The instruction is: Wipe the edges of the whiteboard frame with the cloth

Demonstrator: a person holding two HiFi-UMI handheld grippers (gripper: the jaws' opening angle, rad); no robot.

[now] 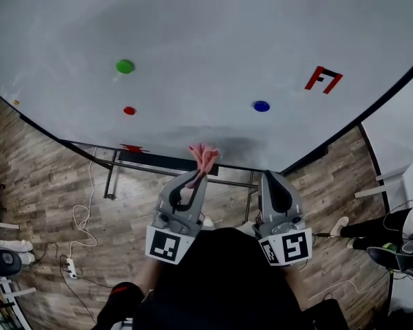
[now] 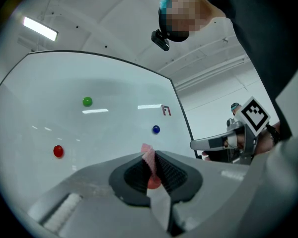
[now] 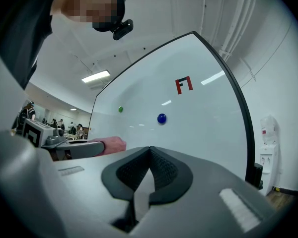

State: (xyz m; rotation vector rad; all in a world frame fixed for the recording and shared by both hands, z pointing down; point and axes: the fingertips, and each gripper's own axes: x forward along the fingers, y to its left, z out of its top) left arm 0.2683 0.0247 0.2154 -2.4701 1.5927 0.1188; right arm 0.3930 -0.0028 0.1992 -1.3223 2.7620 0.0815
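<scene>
Pink cloth [image 1: 204,158]: pinched in your left claw [image 1: 196,175], a crumpled tuft sticking out past the tips. In the left gripper view the claw [image 2: 151,157] is clamped on the cloth [image 2: 148,155], with a thin fold standing up between the ribbed black pads [image 2: 171,172].

Position: in the head view the cloth sits at the lower edge of the whiteboard [image 1: 206,26], right at the dark frame [image 1: 372,110] line and just above the black tray [image 1: 162,161] under the board. You cannot tell from any view whether the cloth touches the frame.

Right claw [image 1: 272,177]: held just beside the left one, at about the same height. In the right gripper view its jaws [image 3: 149,152] are pressed together with nothing between them. The same view shows the cloth [image 3: 114,144] poking from the left claw off to one side.

Board surface:
- green magnet [image 1: 125,66], upper left
- red magnet [image 1: 129,111], below the green one
- blue magnet [image 1: 261,106], towards the right
- red angular mark [image 1: 323,79], further right

The board stands on a metal stand [image 1: 111,177] over a wood-pattern floor [image 1: 45,177]. A white cable with a power strip [image 1: 71,267] lies on the floor at the left.
</scene>
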